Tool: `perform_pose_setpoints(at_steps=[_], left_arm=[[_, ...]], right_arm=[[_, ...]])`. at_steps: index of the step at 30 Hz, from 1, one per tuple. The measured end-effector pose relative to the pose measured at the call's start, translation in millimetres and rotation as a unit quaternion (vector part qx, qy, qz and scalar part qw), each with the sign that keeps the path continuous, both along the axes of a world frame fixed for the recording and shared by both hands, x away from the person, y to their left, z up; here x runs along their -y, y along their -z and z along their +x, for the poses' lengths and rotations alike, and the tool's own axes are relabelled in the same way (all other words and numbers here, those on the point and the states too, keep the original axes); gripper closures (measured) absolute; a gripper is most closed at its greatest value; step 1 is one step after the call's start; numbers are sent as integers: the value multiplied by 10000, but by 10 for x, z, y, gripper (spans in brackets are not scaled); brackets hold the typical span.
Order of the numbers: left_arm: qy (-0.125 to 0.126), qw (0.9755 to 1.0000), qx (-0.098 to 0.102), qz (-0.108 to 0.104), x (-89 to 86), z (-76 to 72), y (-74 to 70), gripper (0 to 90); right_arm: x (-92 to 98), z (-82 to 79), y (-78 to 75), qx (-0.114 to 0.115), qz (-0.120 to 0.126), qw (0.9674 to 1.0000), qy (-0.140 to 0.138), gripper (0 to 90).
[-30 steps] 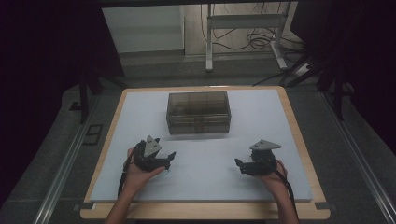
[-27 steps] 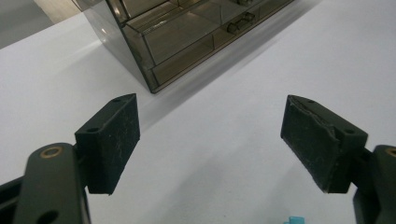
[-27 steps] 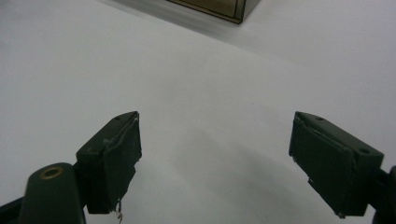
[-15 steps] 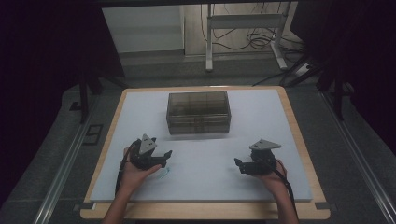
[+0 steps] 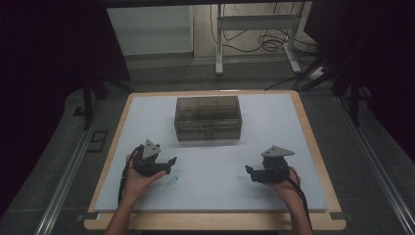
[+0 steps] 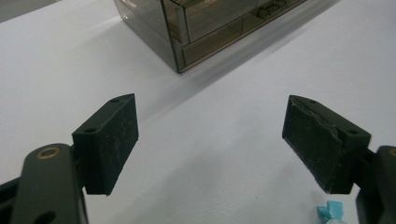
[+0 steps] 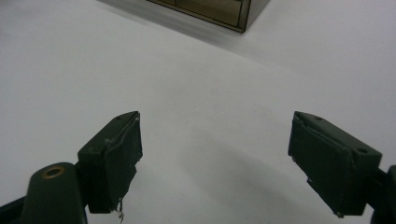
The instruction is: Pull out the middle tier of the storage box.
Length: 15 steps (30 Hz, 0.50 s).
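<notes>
A smoky see-through drawer box (image 5: 208, 117) stands at the back middle of the white mat (image 5: 215, 191); its corner (image 6: 187, 32) shows ahead in the left gripper view, and its edge (image 7: 219, 11) in the right gripper view. My left gripper (image 5: 169, 165) (image 6: 210, 121) is held low over the mat's front left, jaws wide open around nothing. A small blue-green thing (image 5: 171, 182) (image 6: 332, 211) lies on the mat just beside its right jaw. My right gripper (image 5: 249, 174) (image 7: 215, 135) is at the front right, also open with nothing between its jaws.
The mat lies on a wooden-edged table (image 5: 313, 147). Beyond the far edge there are a white stand (image 5: 254, 22) and cables on the floor (image 5: 274, 41). Dark gaps and rails (image 5: 63, 181) run along both sides of the table.
The left gripper has shifted slightly left and toward the person. The right gripper has barely moved.
</notes>
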<state>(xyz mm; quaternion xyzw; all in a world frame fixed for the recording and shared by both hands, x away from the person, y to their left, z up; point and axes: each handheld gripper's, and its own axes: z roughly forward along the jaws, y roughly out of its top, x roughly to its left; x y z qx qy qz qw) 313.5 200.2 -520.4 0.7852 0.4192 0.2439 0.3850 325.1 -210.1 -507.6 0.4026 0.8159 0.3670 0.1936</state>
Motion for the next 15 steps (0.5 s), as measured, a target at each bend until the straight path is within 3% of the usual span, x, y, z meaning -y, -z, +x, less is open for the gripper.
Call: perform_pose_setpoints(at_steps=[15], left_arm=[[-10, 9999, -110, 55, -39, 81, 61, 208]], right_arm=[[-10, 10, -21, 79, -13, 10000, 10, 182]])
